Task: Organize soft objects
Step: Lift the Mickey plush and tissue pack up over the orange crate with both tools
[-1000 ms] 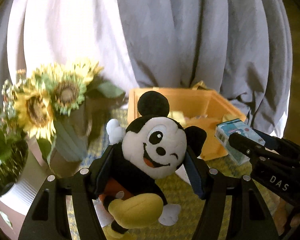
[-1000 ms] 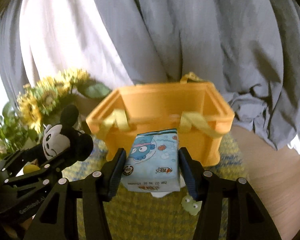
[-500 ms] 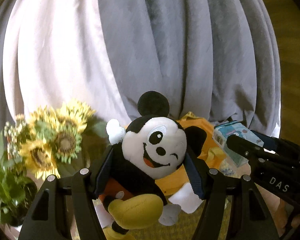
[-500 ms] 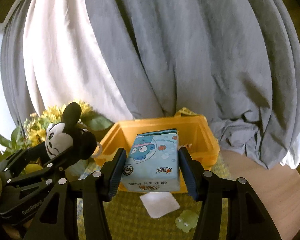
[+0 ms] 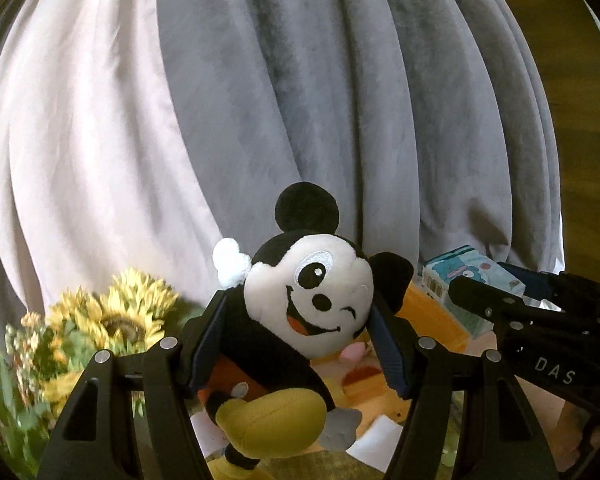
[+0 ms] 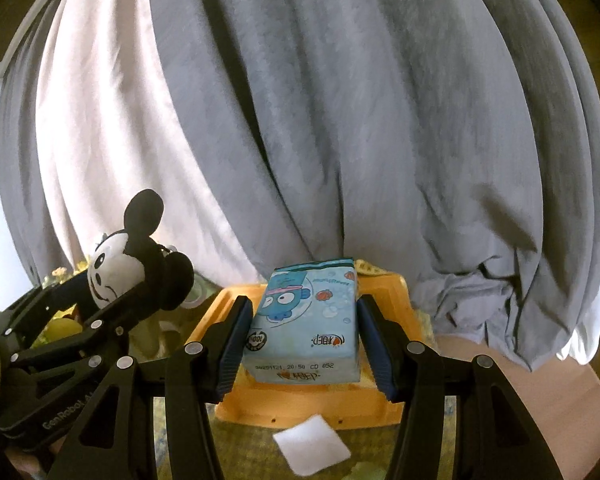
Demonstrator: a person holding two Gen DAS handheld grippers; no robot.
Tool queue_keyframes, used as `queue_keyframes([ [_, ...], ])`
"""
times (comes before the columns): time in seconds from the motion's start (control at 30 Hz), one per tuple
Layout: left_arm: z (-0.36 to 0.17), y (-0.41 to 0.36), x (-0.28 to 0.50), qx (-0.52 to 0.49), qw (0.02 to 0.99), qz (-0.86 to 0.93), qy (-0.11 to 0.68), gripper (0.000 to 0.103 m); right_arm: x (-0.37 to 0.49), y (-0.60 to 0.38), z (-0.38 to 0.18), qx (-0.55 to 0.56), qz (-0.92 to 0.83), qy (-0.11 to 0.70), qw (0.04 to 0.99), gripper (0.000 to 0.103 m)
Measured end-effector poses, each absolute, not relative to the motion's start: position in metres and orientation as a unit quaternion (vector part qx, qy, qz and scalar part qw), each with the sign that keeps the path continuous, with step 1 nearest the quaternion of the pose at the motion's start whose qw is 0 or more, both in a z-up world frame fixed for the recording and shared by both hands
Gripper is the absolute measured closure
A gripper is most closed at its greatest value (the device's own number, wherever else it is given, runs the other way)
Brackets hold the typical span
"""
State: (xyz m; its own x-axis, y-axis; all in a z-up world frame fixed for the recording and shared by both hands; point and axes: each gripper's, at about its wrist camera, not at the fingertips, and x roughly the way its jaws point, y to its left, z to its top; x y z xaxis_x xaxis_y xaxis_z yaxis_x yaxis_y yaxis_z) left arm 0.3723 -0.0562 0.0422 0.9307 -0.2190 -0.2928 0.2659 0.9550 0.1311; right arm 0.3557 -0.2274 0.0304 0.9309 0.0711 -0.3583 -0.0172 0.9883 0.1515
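1. Left hand-held gripper [image 5: 300,344]: jaws part-way apart, pads clamped on both sides of a mouse plush [image 5: 300,320]. The plush is held off the tabletop, face toward the cam, yellow shoe hanging below the jaws.
2. Right hand-held gripper [image 6: 300,336]: jaws narrower, pads pressed on the two long sides of a blue tissue pack [image 6: 304,320]. The pack is held in the air w/ its printed face up.
3. Orange bin [image 6: 300,404]: sits on the tabletop under & just behind the tissue pack in the right view. In the left view it shows behind the plush, w/ pale soft items inside; can't tell what they are.
4. White square pad [image 6: 312,448]: lies flat on the yellow-green mat [image 6: 256,456], just in front of the bin, apart from both grippers.
5. Sunflowers [image 5: 112,320]: at the left of the left view, blurred, beside the left gripper.
6. Curtains [image 6: 340,120]: grey & white folds fill the background in both views.
7. The two grippers are side by side; each shows at the edge of the other's view.
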Motion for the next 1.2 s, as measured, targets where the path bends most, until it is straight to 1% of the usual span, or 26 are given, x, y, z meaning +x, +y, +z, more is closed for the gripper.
queue_keyframes([
  [0.27, 0.046, -0.068, 0.400, 0.105, 0.975, -0.134, 0.144, 0.036, 0.380, -0.236, 0.037, 0.074, 0.016, 0.185, 0.980, 0.048],
  [0.63, 0.035, -0.076, 0.446, 0.120, 0.968, -0.141, 0.171, 0.036, 0.422, -0.241, 0.028, 0.061, 0.012, 0.210, 0.976, 0.048],
  [0.93, 0.014, -0.085, 0.487, 0.140, 0.957, -0.161, 0.195, 0.036, 0.457, -0.244, 0.011, 0.050, 0.011, 0.241, 0.969, 0.048],
  [1.2, -0.018, -0.094, 0.522, 0.147, 0.944, -0.182, 0.235, 0.036, 0.487, -0.250, -0.020, 0.046, 0.008, 0.284, 0.958, 0.048],
])
